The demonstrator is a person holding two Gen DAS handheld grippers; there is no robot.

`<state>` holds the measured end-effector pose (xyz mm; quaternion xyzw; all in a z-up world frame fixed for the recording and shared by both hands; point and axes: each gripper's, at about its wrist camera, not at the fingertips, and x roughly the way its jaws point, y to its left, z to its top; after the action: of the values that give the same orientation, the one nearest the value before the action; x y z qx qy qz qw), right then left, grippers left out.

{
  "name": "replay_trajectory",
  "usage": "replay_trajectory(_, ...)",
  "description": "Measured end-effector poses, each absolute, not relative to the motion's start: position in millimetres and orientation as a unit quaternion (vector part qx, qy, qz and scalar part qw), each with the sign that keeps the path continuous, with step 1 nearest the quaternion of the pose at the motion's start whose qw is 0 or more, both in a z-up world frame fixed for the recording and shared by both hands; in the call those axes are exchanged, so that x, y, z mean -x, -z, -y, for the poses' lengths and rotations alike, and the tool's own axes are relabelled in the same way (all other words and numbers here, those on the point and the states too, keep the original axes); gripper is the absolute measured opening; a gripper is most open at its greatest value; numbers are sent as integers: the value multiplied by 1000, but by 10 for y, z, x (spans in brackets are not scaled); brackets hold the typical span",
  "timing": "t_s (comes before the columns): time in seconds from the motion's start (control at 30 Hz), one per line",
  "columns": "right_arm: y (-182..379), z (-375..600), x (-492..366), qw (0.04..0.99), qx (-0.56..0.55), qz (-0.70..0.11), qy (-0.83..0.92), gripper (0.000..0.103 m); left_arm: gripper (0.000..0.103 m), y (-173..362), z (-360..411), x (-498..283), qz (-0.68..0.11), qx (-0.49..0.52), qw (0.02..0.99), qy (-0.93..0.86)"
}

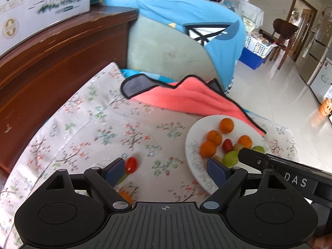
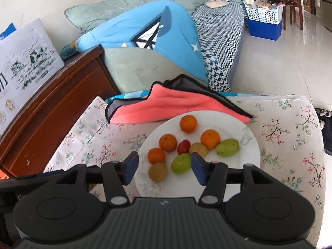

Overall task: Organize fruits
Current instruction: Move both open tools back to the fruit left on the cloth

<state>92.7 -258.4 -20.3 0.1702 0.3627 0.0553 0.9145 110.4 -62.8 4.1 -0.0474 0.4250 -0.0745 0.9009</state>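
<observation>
A white plate (image 2: 247, 157) sits on the floral cloth (image 1: 99, 124) and holds several oranges (image 2: 188, 123), a small red fruit (image 2: 183, 147), two green fruits (image 2: 181, 162) and two brownish ones (image 2: 157, 171). The plate also shows in the left wrist view (image 1: 193, 161). A red cherry tomato (image 1: 131, 164) lies loose on the cloth beside my left gripper's left fingertip. My left gripper (image 1: 167, 171) is open and empty, left of the plate. My right gripper (image 2: 164, 169) is open and empty, low over the plate's near side, and it shows in the left wrist view (image 1: 269, 161).
A pink towel (image 2: 178, 105) lies behind the plate, touching its far rim. A brown wooden cabinet (image 1: 51, 66) with a white carton (image 1: 41, 2) stands to the left. A sofa with a blue blanket (image 2: 145, 31) is behind. Tiled floor (image 2: 280, 66) lies to the right.
</observation>
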Motion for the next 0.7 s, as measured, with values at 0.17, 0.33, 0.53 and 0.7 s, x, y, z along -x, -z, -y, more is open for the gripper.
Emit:
replay_trajectory(0.17, 227, 2451, -888, 915, -153, -369, -61, 57, 87, -21, 524, -1096, -434, 39, 898, 66)
replay_trajectory(0.33, 251, 2336, -898, 914, -141, -373, -73, 59, 88, 1, 413, -1096, -440, 35, 895, 61)
replay_trajectory(0.53, 279, 2171, -908, 914, -120, -375, -95, 62, 89, -13, 237, -1088, -442, 19, 895, 55)
replay_trajectory(0.7, 288, 1984, -880, 915, -93, -371, -128, 63, 91, -98, -69, -1091, -431, 30, 901, 31)
